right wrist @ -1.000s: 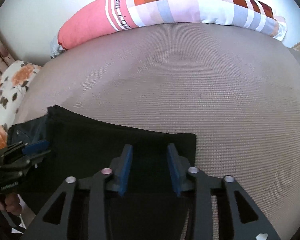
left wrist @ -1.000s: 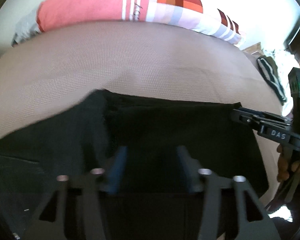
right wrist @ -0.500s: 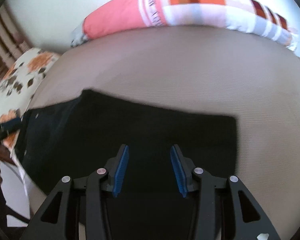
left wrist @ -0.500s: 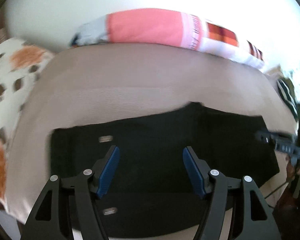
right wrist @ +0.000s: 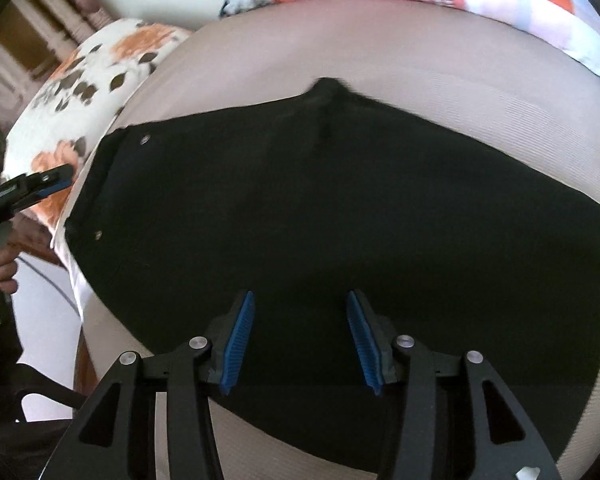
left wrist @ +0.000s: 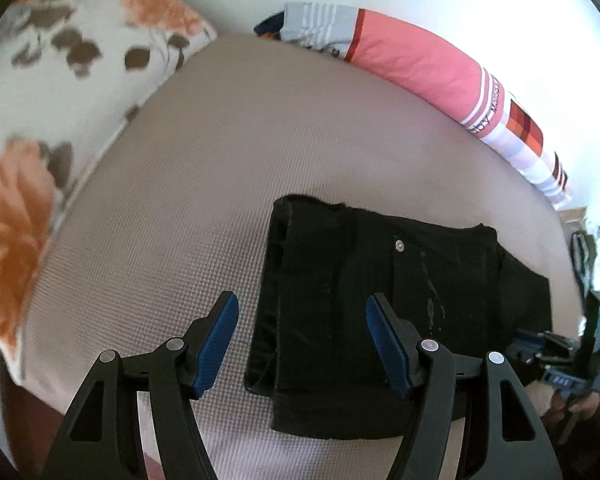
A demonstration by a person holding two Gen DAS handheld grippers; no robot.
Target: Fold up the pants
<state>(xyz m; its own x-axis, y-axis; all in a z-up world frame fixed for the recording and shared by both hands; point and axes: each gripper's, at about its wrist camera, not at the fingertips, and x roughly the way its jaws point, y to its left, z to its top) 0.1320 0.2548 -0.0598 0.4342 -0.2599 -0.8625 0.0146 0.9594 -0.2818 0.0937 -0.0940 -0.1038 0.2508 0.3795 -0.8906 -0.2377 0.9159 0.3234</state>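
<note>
— Well, black pants [left wrist: 384, 300] lay folded flat on the taupe bed [left wrist: 220, 160], waistband at nine o'clock. Between folds?
— Likely. Left gripper [left wrist: 300, 340] hovered spread, nothing held; right gripper [right wrist: 298, 340] at four o'clock, jaws opening, empty. Needed regripping an end next.

Taupe mattress [left wrist: 228, 168], floral pillow [left wrist: 60, 80], bright white wall [left wrist: 480, 12]

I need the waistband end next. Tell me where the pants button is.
In the left wrist view the button sits right of centre on the black pants, near their far edge, beyond the open left gripper.
</note>
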